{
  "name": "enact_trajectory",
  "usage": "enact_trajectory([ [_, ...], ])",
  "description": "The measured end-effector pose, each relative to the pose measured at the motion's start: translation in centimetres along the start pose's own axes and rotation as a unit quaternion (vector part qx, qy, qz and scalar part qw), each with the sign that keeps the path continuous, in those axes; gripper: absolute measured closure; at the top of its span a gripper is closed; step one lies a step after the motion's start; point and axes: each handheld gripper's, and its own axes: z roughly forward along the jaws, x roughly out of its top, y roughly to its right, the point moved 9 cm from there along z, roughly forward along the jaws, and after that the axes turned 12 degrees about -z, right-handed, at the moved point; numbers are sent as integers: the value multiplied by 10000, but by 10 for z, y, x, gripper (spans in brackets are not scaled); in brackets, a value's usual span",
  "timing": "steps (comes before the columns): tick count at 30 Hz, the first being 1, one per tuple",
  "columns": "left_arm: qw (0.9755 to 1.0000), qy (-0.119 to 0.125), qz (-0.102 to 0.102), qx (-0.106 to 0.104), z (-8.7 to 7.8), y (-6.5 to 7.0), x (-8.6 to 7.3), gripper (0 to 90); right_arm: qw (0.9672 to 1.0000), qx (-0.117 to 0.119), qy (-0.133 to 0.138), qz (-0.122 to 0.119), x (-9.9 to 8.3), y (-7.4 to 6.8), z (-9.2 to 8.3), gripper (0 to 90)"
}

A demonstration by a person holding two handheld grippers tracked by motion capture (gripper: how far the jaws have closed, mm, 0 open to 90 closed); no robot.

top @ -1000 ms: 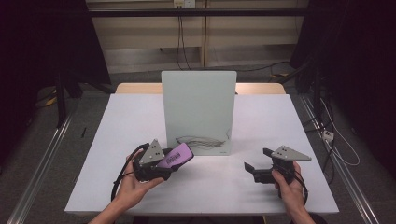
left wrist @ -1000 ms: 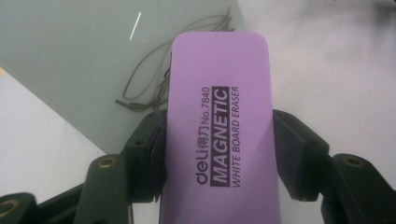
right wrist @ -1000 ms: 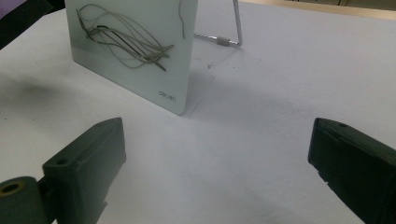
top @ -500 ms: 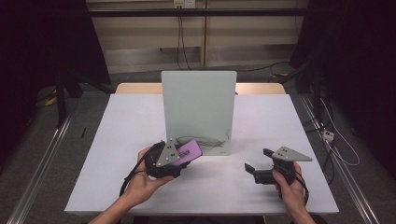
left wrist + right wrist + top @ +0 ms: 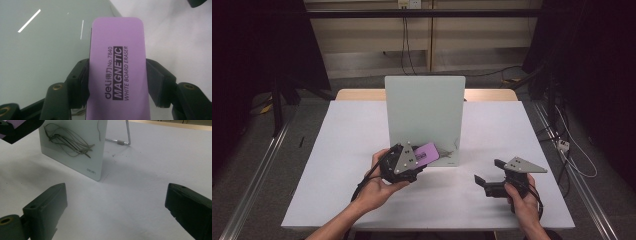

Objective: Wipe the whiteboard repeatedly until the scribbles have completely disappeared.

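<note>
A small pale whiteboard (image 5: 424, 115) stands upright on the white table (image 5: 342, 135), with grey pen scribbles (image 5: 67, 142) low on its face. My left gripper (image 5: 424, 156) is shut on a purple magnetic whiteboard eraser (image 5: 428, 152), held at the board's lower left close to the scribbles. In the left gripper view the eraser (image 5: 117, 70) sits lengthwise between both pads, with the board (image 5: 45, 50) right behind it. My right gripper (image 5: 488, 171) rests low at the front right of the table, open and empty (image 5: 115, 202), pointing toward the board (image 5: 75, 145).
A wire stand (image 5: 125, 137) props the board from behind. Bare table lies left of the board and between the two hands. Dark floor, rails and cables (image 5: 562, 145) surround the table.
My left gripper carried the eraser up and to the right, closer to the board's lower face. The right hand and its gripper stayed where they were.
</note>
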Motion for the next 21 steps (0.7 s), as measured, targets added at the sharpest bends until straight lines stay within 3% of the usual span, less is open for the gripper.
enact_trajectory([
  [11, 9988, 224, 115, 419, -9, -21, -4, 410, 10000, 9, -1, -6, 0, 0, 1, 42],
  [16, 9978, 389, -32, 538, -9, -28, -11, 410, 10000, 28, 21, 1, 0, -1, 0, 42],
  [21, 9968, 463, -314, 564, -8, -36, -21, 410, 10000, 35, 25, 7, 0, -1, -1, 40],
])
